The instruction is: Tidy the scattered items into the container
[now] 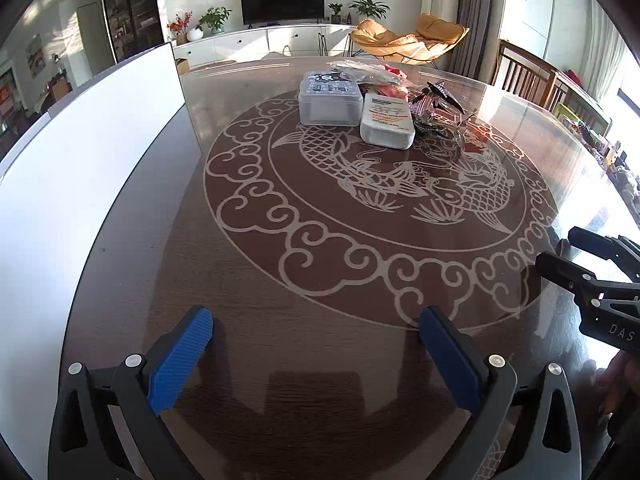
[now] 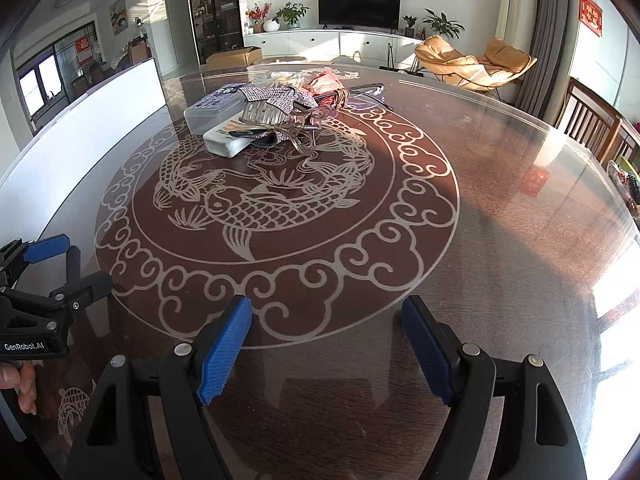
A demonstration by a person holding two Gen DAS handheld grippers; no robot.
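Note:
A pile of items lies at the far middle of the round glass-topped table (image 1: 280, 280): a clear plastic box (image 1: 330, 100), a white flat pack (image 1: 387, 120), hair clips (image 1: 438, 114) and packets behind. In the right wrist view the same pile shows the clear box (image 2: 210, 114), the white pack (image 2: 230, 140), a sparkly bow clip (image 2: 276, 96) and a clear claw clip (image 2: 308, 136). My left gripper (image 1: 316, 344) is open and empty, low over the near table. My right gripper (image 2: 326, 336) is open and empty, also far short of the pile.
A tall white panel (image 1: 80, 152) stands along the table's left side, also in the right wrist view (image 2: 120, 92). Wooden chairs (image 1: 528, 76) stand at the right edge. The right gripper shows at the left view's right edge (image 1: 592, 280); the left gripper at the right view's left edge (image 2: 44, 280).

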